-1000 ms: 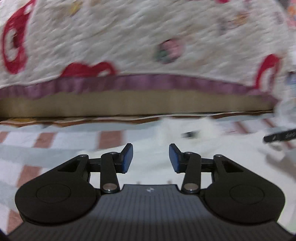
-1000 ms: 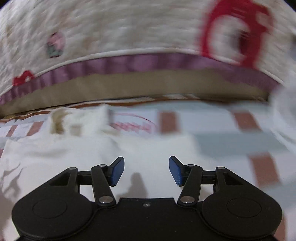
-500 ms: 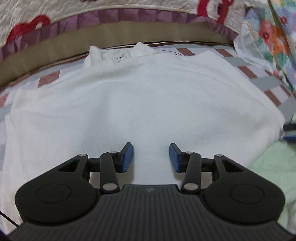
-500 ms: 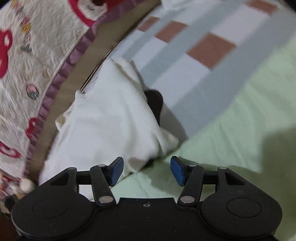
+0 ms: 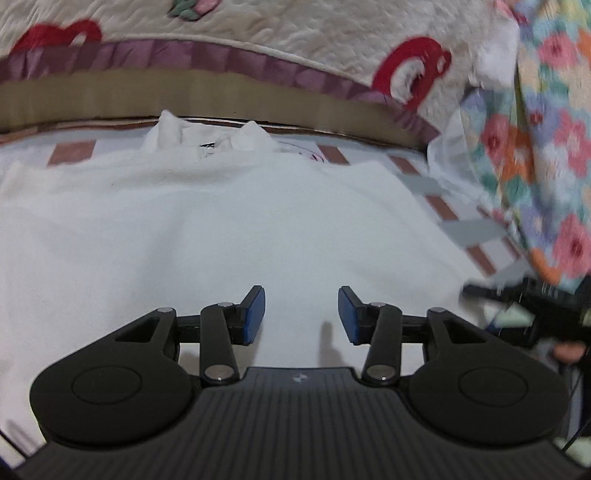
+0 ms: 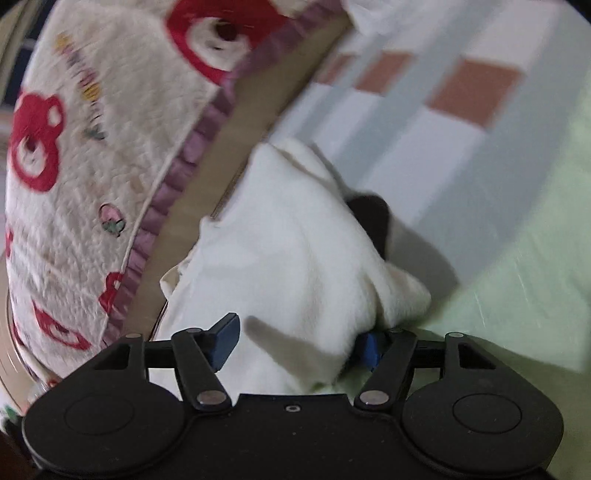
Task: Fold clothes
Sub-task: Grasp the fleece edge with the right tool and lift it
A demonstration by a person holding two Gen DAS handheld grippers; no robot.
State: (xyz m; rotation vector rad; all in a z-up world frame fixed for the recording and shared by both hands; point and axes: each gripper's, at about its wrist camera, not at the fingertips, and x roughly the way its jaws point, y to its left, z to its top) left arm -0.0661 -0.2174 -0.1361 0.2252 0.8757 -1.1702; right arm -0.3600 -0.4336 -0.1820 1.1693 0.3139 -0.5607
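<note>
In the left wrist view, the white shirt [image 5: 236,221] lies spread flat on a checked sheet [image 5: 439,206], its collar [image 5: 207,138] toward a cream quilt [image 5: 258,33] with red bear shapes and a purple trim. The left gripper [image 5: 301,314] hovers over the near part of the shirt, its blue fingers [image 5: 253,314] partly apart with nothing between them. To the right of the shirt hangs a flowered cloth [image 5: 546,140], and below that cloth the dark body of the other gripper is blurred at the shirt's right edge.

In the right wrist view, the picture is rolled, so the quilt [image 6: 92,155] lies left of the shirt [image 6: 295,251]. The right gripper [image 6: 295,345] sits at the shirt's bunched edge, its jaws having just been opening and now wide; a fold of the shirt lies between the fingers [image 6: 223,341] and covers part of the right one, not pinched. Right of the shirt are the checked sheet [image 6: 424,155] and a pale green cloth [image 6: 517,288].
</note>
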